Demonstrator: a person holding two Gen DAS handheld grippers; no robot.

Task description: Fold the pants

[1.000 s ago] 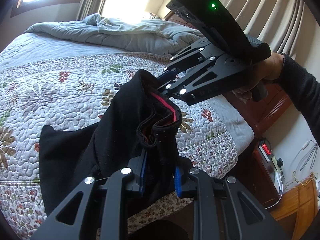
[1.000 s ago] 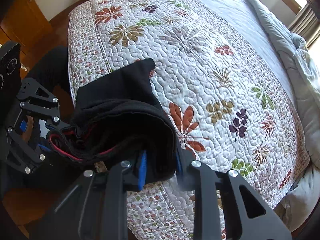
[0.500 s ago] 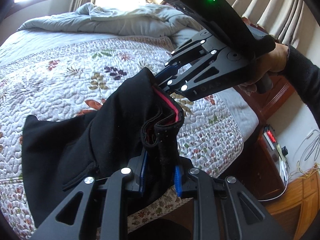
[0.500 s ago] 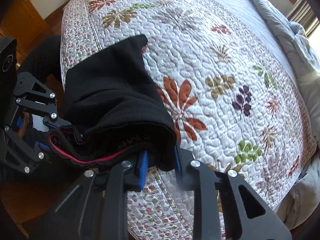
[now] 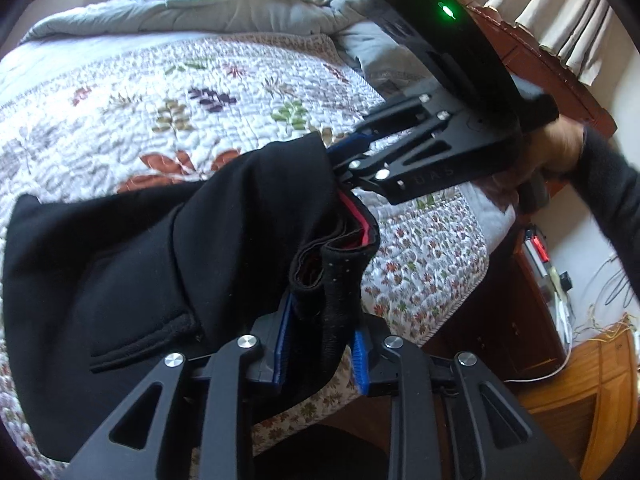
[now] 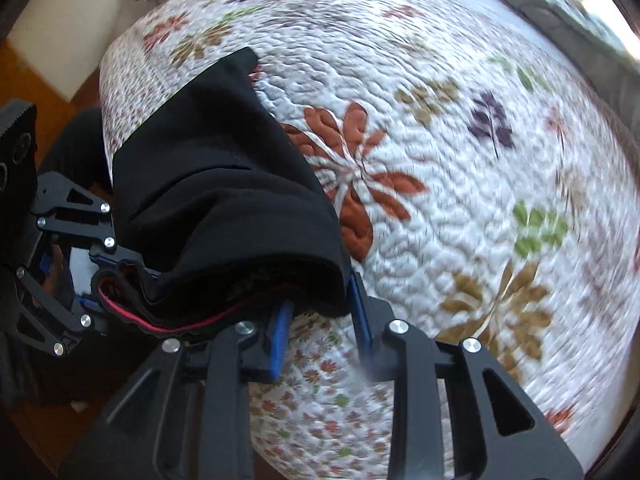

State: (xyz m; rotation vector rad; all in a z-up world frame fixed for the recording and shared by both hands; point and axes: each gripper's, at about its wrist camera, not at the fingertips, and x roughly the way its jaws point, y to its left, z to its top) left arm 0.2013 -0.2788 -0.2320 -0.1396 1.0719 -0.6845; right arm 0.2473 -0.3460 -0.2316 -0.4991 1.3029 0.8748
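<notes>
The left claw (image 5: 320,344) is clamped on one end of the waistband of the black pants (image 5: 160,264), its blue pads pressing a thick bunch of fabric with a red inner edge showing. The right claw (image 6: 320,320) pinches the other end of the same waistband, cloth draped over its blue pads. The pants hang between both claws and trail onto the floral quilt (image 6: 460,200) near the bed's foot edge. A rumpled grey blanket (image 5: 224,12) lies at the quilt's far end.
</notes>
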